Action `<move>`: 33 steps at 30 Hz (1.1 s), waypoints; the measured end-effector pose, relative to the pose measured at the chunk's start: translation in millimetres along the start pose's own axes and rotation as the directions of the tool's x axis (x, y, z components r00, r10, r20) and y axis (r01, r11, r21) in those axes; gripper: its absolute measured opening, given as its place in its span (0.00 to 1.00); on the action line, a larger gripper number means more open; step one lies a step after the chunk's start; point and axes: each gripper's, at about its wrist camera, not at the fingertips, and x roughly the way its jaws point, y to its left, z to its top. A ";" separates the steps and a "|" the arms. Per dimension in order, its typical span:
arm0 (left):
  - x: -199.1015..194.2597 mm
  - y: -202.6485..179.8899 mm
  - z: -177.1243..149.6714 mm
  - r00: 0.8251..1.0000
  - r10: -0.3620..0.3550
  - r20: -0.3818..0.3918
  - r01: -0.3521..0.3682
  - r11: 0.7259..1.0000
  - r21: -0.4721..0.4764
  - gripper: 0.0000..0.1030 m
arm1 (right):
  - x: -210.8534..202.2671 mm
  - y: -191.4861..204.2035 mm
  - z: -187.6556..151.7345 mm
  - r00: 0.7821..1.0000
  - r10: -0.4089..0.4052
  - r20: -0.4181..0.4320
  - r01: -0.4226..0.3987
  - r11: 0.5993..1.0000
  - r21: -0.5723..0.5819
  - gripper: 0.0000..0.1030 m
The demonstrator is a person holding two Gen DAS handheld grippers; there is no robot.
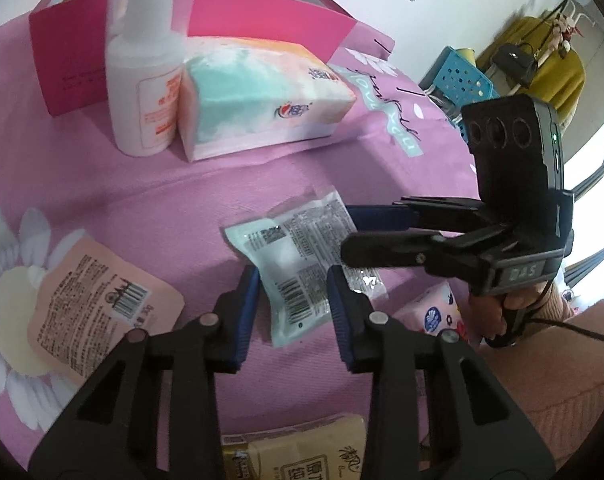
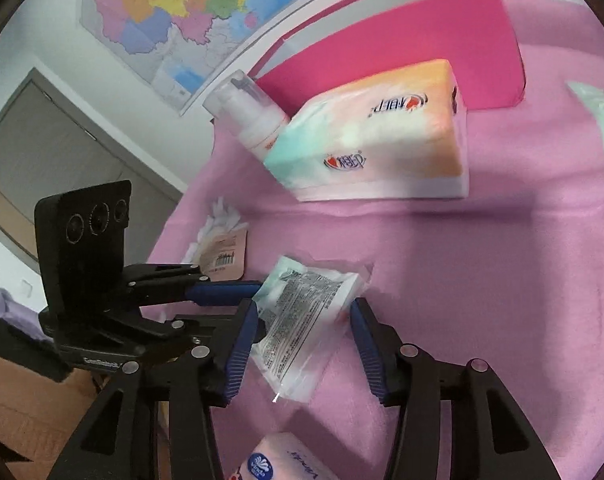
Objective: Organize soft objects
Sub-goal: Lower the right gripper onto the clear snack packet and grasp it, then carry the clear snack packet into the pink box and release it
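A clear-wrapped light-blue soft pack (image 1: 302, 264) lies on the pink bedspread (image 1: 150, 176); it also shows in the right wrist view (image 2: 302, 320). My left gripper (image 1: 293, 308) is open with its blue pads either side of the pack's near end. My right gripper (image 2: 304, 344) is open, its pads straddling the pack from the other side; it shows in the left wrist view (image 1: 352, 232) too. A pastel tissue pack (image 1: 258, 96) sits by a white pump bottle (image 1: 142, 80). A peach pouch (image 1: 98, 304) lies left.
An open pink box (image 1: 270, 16) stands behind the tissue pack. A yellow tissue pack (image 1: 302, 448) lies at the near edge, and a small floral pink pack (image 1: 434, 312) under the right gripper. A map (image 2: 190, 12) hangs on the wall.
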 end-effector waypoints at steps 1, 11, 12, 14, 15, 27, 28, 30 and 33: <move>-0.3 1.7 0.4 1.000 -0.005 0.001 0.005 1.000 -0.012 0.36 | 0.3 -0.2 0.6 1.000 -0.009 0.001 0.009 1.000 0.001 0.37; 0.2 4.1 7.0 0.999 -0.041 0.016 0.041 0.997 -0.064 0.37 | 0.5 4.6 5.1 1.000 0.003 0.017 -0.003 1.000 -0.028 0.19; -1.2 5.0 8.0 0.998 -0.054 0.021 0.056 0.995 -0.080 0.37 | -1.2 4.9 5.6 1.000 0.008 0.020 -0.008 1.000 -0.028 0.17; -6.5 3.4 10.0 0.998 -0.056 0.040 0.059 0.995 -0.085 0.37 | -7.1 6.2 7.7 0.999 0.016 0.035 -0.015 0.999 -0.031 0.15; -11.6 -0.4 13.1 0.997 -0.053 0.060 0.057 0.996 -0.074 0.37 | -10.6 9.6 9.8 0.999 0.020 0.045 -0.019 0.999 -0.044 0.13; -67.5 -24.5 79.8 0.971 -0.006 0.240 -0.005 0.999 0.044 0.37 | -67.6 36.3 66.8 0.972 0.050 0.229 -0.014 0.988 -0.156 0.12; -72.2 -24.0 87.9 0.967 0.002 0.255 -0.015 0.999 0.052 0.37 | -71.0 38.7 75.3 0.968 0.052 0.245 -0.010 0.985 -0.170 0.12; -81.2 -22.1 106.3 0.957 0.037 0.288 -0.056 0.997 0.061 0.37 | -76.4 41.9 94.0 0.959 0.071 0.273 -0.018 0.982 -0.189 0.12; -86.8 -15.1 128.9 0.948 0.084 0.308 -0.105 0.993 0.053 0.37 | -73.8 45.3 126.2 0.948 0.085 0.308 -0.020 0.978 -0.207 0.12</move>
